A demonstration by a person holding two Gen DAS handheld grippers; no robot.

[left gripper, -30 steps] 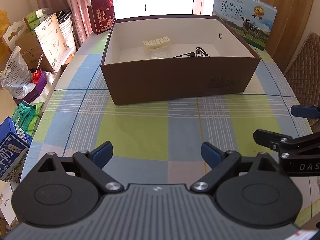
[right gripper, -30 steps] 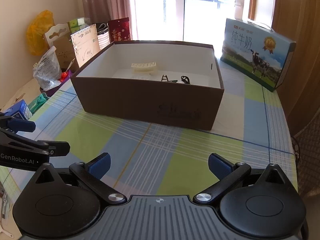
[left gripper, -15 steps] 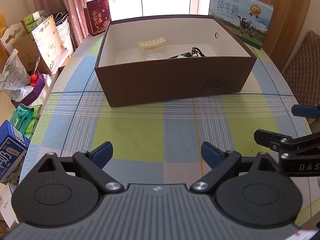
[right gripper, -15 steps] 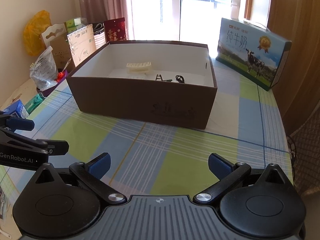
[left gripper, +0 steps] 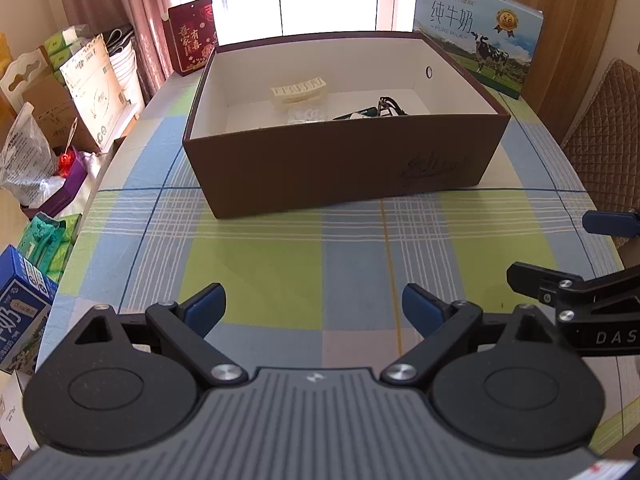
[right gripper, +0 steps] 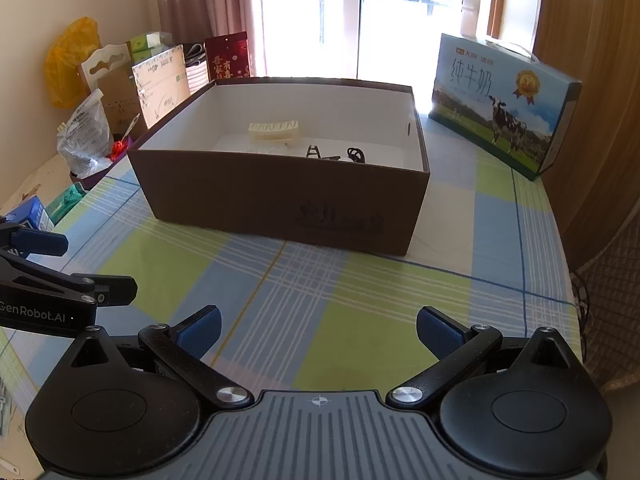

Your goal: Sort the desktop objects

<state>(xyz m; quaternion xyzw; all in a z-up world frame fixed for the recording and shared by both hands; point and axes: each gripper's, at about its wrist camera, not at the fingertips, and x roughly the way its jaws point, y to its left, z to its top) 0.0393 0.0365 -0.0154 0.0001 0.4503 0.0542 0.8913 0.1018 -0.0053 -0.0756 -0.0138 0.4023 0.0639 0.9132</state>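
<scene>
A brown open box [left gripper: 344,168] stands on the checked tablecloth, also in the right wrist view [right gripper: 280,196]. Inside lie a cream hair claw [left gripper: 300,90] [right gripper: 274,131], a black clip [left gripper: 386,106] [right gripper: 313,152], a black cord [right gripper: 355,155] and a small white packet [left gripper: 306,115]. My left gripper [left gripper: 314,306] is open and empty above the cloth, well in front of the box. My right gripper [right gripper: 318,330] is open and empty, to the right of the left one.
A milk carton gift box [left gripper: 478,38] [right gripper: 504,106] stands at the back right. A red gift bag [left gripper: 192,36] stands behind the box. Boxes and bags [left gripper: 48,120] crowd the left table edge. A chair [left gripper: 604,140] stands at the right.
Both grippers have drawn back a little and tilted, so the box sits slightly farther and more centred. Both stay open and empty.
</scene>
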